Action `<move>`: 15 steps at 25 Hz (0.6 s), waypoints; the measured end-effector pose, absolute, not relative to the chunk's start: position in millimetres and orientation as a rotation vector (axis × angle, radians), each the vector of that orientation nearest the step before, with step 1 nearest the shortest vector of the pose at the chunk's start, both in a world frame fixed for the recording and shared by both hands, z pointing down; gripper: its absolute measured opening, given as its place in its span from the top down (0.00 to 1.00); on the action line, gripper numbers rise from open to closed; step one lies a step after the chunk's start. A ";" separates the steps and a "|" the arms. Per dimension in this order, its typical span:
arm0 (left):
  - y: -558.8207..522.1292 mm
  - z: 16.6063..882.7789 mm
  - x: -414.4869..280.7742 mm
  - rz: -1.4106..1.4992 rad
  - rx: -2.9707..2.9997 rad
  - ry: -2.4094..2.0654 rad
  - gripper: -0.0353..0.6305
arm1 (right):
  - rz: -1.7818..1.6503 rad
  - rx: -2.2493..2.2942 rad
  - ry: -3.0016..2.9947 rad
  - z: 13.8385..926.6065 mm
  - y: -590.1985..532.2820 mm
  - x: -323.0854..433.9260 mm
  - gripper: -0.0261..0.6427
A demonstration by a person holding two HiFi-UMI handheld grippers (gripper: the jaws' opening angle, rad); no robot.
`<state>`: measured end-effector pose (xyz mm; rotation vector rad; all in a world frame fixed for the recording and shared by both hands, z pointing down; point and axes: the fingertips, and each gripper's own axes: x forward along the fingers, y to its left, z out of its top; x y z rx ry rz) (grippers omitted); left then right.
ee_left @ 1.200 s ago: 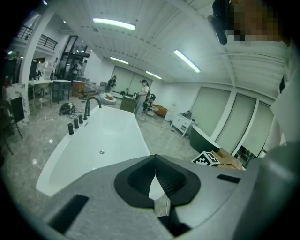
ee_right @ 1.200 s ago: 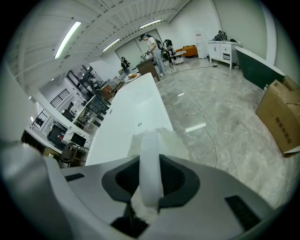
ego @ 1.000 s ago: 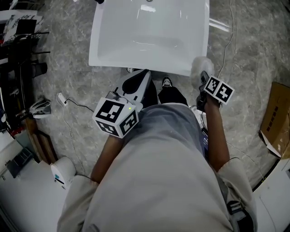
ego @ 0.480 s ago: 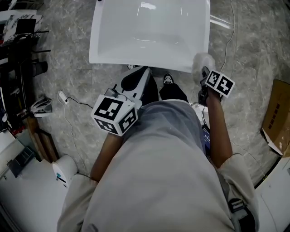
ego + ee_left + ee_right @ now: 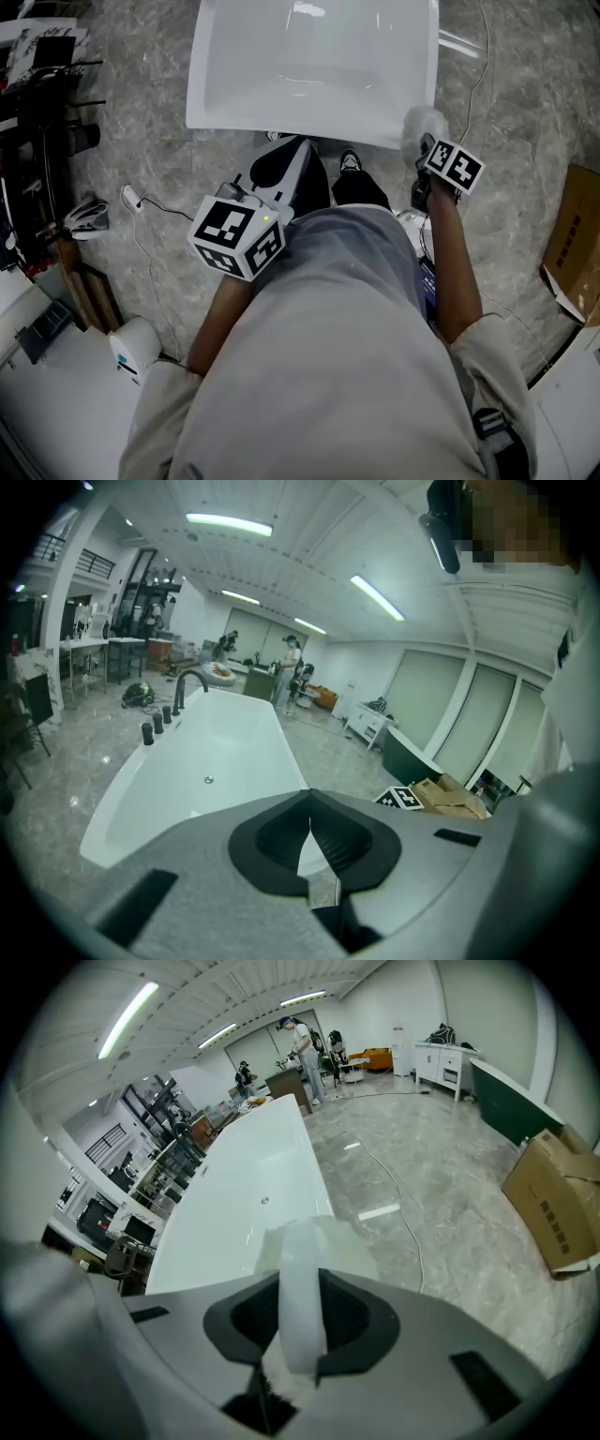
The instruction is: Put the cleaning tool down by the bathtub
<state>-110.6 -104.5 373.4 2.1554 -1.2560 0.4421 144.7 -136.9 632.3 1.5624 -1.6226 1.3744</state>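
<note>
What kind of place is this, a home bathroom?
Probably not: it looks like a big open workshop or lab hall. A freestanding bathtub stands on a stone-look floor, with a cardboard box nearby and ceiling strip lights overhead.

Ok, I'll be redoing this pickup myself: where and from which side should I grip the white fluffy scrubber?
Grip the white fluffy scrubber by its pale arched handle, coming from the rear, away from its fluffy end. The handle is narrow and likely rigid; the right tool is shut across it exactly so.

L gripper (image 5: 309, 829) jaws together, empty; R gripper (image 5: 298, 1312) jaws clamped on cleaning tool (image 5: 304, 1241), angled down.
</note>
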 end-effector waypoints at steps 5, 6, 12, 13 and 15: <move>-105.6 376.2 -111.3 0.451 2.154 -1.261 0.94 | 1.350 1.597 -1.595 640.2 -142.2 146.1 0.83; -104.9 376.3 -112.6 0.452 2.153 -1.264 0.94 | 1.344 1.607 -1.588 641.6 -142.3 145.9 0.83; -101.7 373.2 -117.2 0.458 2.146 -1.275 0.94 | 1.345 1.689 -1.536 646.9 -140.4 149.2 0.83; -101.3 373.0 -117.0 0.461 2.147 -1.275 0.94 | 1.355 1.706 -1.526 648.2 -139.9 150.3 0.83; -100.5 373.0 -116.3 0.464 2.149 -1.277 0.94 | 1.374 1.745 -1.504 650.8 -139.3 153.1 0.83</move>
